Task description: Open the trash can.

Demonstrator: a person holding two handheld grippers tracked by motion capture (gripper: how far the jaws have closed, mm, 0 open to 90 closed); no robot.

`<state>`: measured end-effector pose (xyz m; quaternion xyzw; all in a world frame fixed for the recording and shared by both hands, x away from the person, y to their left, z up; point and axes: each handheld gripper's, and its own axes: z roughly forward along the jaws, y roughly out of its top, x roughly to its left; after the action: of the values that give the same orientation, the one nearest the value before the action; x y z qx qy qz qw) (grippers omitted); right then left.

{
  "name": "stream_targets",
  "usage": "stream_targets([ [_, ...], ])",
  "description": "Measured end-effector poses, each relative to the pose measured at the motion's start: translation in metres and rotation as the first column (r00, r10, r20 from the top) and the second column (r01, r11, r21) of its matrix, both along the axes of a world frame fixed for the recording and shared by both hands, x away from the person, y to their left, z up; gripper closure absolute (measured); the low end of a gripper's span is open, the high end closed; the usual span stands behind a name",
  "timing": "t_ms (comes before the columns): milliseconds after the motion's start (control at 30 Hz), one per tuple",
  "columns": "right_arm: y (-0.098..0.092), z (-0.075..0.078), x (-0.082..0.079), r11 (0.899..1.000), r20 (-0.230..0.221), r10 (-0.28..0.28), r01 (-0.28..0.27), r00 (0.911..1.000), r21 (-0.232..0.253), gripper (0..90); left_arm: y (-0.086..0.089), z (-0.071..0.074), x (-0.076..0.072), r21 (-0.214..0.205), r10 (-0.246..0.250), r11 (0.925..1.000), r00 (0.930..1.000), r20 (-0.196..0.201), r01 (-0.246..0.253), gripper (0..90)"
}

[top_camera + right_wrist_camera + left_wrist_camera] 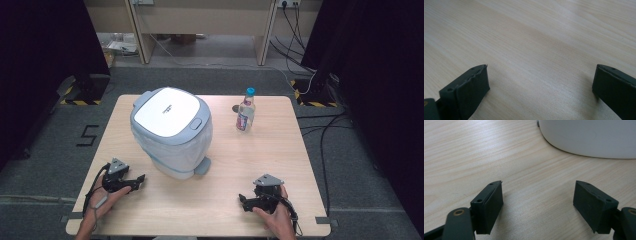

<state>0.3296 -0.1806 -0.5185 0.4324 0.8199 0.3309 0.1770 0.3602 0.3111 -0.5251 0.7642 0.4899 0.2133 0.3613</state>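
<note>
Your left gripper (pixel 136 181) rests low on the table (pixel 220 200) with its jaws apart and empty; the white lidded bin (pixel 172 132) sits just beyond its jaw tips, up and to the right. Your right gripper (pixel 246 201) also lies with jaws wide and bare wood between them, the water bottle (pixel 245 110) well ahead of it. This looks like the start, nothing grasped yet. Next, you likely reach for the bin. Beyond the pale wooden table lie grey carpet, cables and dark curtains.
</note>
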Motion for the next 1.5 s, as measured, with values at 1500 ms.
stream_targets([
  [1500, 0.094, 0.007, 0.120, 0.985, 0.091, 0.125, -0.134, 0.9880, 0.107, 35.1, -0.040, 0.016, 0.015, -0.119, 0.049, 0.9921, 0.9965, 0.068, -0.040, 26.1],
])
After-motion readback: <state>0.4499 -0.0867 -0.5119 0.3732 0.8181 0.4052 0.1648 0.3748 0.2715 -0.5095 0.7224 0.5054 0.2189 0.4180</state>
